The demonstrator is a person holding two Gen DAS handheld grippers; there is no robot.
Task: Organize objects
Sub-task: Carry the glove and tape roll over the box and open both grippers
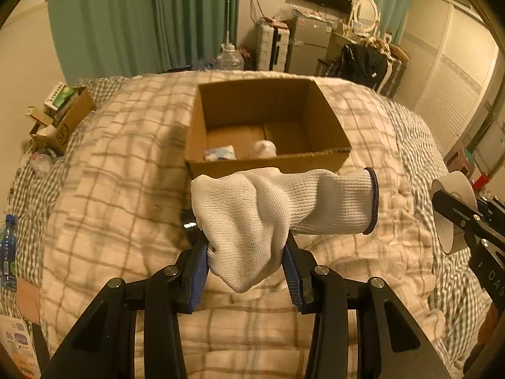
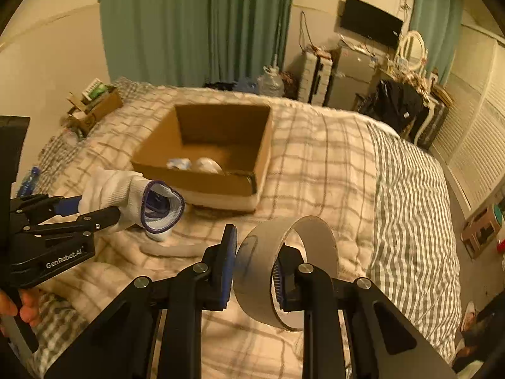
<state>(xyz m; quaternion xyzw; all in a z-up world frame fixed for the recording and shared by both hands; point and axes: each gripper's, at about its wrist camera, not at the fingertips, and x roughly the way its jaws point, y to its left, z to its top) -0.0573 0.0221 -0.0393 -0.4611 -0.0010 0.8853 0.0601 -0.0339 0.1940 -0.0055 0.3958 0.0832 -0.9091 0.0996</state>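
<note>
Glove soft, floppy, light; squeezed at middle by left gripper, cuff hanging right. Box just ahead. Right gripper pinches stiff cardboard ring wall.

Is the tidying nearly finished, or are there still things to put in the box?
Partly done. Two small things already lie inside the cardboard box. In hand: the left gripper pinches a white glove, and the right gripper grips a cardboard ring, one finger inside it. Both are lifted above the bed, short of the box. They still need to go in.
</note>
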